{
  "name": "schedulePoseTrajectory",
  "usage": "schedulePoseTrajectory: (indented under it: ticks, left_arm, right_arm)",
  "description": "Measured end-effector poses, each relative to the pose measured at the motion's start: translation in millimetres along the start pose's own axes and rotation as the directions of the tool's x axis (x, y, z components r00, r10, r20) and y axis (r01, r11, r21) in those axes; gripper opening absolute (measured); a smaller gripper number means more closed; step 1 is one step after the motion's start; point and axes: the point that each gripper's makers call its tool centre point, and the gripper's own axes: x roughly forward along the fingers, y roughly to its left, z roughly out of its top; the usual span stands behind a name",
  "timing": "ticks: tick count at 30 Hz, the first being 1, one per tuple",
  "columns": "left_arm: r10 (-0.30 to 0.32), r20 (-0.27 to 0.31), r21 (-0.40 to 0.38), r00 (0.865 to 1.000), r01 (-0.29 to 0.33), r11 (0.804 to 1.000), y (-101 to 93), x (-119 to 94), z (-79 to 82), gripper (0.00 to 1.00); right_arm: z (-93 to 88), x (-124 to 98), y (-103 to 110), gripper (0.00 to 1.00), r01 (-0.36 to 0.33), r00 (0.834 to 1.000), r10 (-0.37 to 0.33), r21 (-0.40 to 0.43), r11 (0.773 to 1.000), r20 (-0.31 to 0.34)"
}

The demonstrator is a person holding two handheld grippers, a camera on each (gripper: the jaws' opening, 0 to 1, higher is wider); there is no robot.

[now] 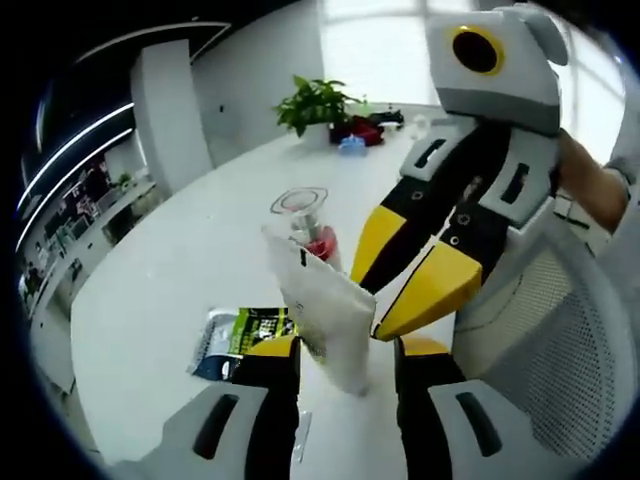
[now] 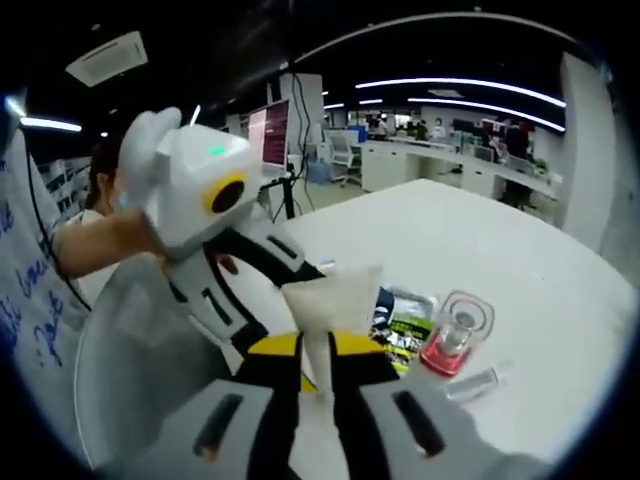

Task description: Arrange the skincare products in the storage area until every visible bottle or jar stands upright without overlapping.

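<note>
both grippers hold a white pouch (image 1: pixel 325 305) over the tabletop (image 1: pixel 170 290), right gripper (image 2: pixel 315 365) jaws pinching it, left gripper (image 1: pixel 345 350) jaws straddling it. a careless pull could tear it or topple the clear jar (image 2: pixel 455 335).

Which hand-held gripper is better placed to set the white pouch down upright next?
Likely right. The right hand-held gripper is shut on the white pouch at its edge, above the table, while the left hand-held gripper has its jaws apart either side of it, gripping nothing.
</note>
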Motion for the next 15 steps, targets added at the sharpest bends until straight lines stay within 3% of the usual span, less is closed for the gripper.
schedulePoseTrajectory:
  ticks: [15]
  left_arm:
    - [0.002, 0.000, 0.019, 1.000, -0.001, 1.000, 7.5, 8.3, -1.5, 0.22]
  right_arm:
    - [-1.0, -5.7, -11.2, 0.11, 0.029, 1.000, -0.029, 0.011, 1.000, 0.000]
